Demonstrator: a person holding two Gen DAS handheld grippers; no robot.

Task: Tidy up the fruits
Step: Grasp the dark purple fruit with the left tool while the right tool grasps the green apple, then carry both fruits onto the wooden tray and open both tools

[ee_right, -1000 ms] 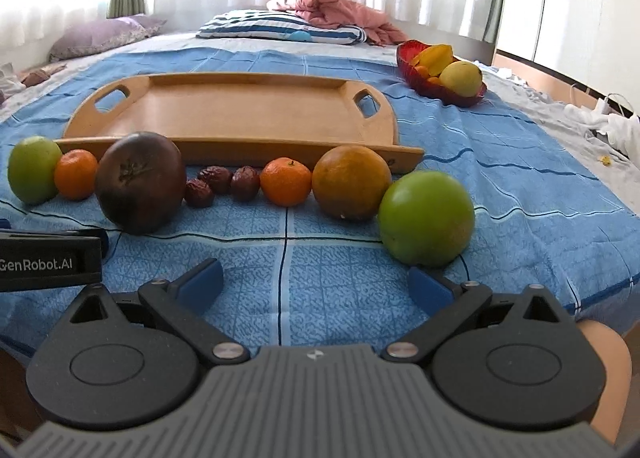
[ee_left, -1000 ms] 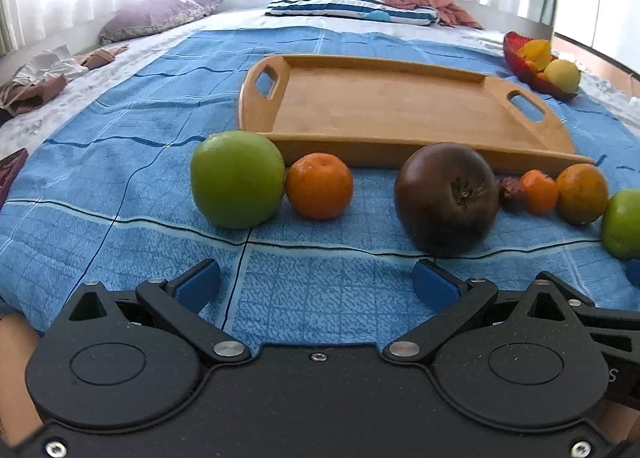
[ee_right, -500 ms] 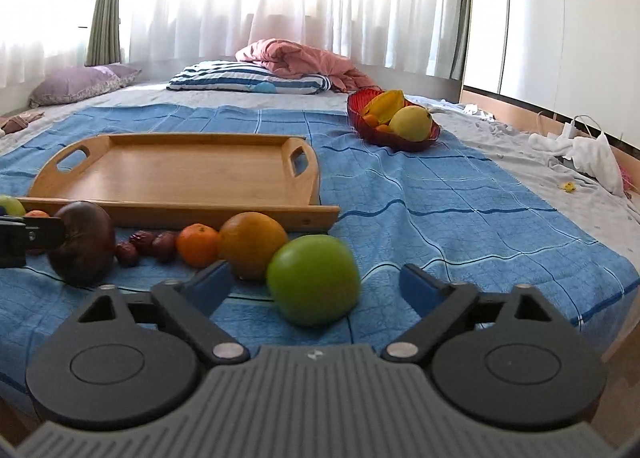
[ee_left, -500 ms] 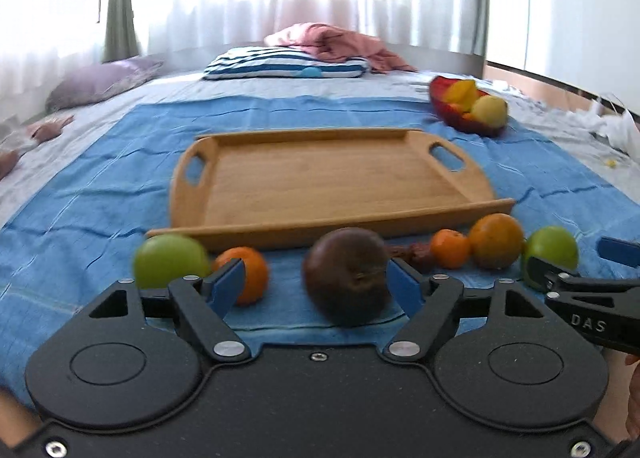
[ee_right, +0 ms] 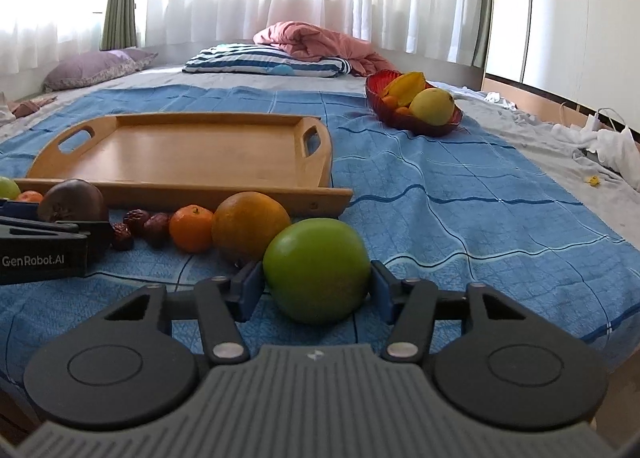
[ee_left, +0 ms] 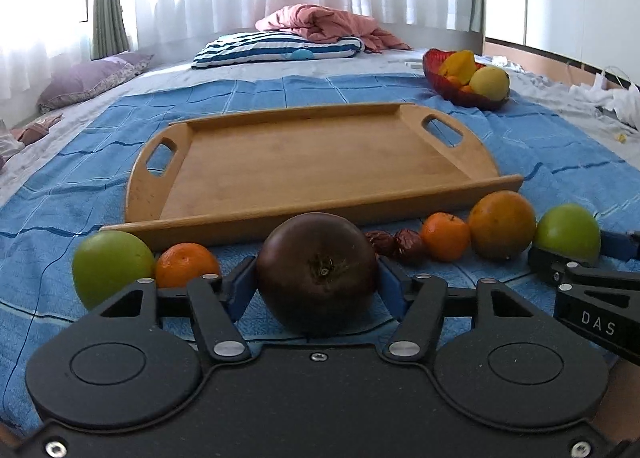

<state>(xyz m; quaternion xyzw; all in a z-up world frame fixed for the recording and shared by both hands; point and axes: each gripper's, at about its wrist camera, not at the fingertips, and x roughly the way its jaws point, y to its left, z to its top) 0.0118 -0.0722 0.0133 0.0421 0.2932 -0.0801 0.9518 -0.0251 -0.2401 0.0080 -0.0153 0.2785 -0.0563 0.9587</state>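
A row of fruit lies on the blue blanket in front of an empty wooden tray (ee_left: 312, 153). My left gripper (ee_left: 316, 290) is shut on the dark brown round fruit (ee_left: 316, 274), blue pads on both its sides. To its left lie a green apple (ee_left: 110, 264) and a small orange (ee_left: 186, 268). To its right lie dark dates (ee_left: 394, 244), a mandarin (ee_left: 444, 236) and a big orange (ee_left: 500, 223). My right gripper (ee_right: 318, 290) is shut on the right green apple (ee_right: 318, 268), which still rests on the blanket.
A red bowl (ee_right: 412, 119) with yellow fruit stands at the back right. A striped pillow (ee_left: 276, 49) and a pink blanket (ee_left: 332, 25) lie at the far end, a purple pillow (ee_left: 88, 79) at the back left. The bed's right edge drops off.
Both grippers moved forward and lower to the fruit row. The left closed around the dark brown fruit, the right around the right green apple.
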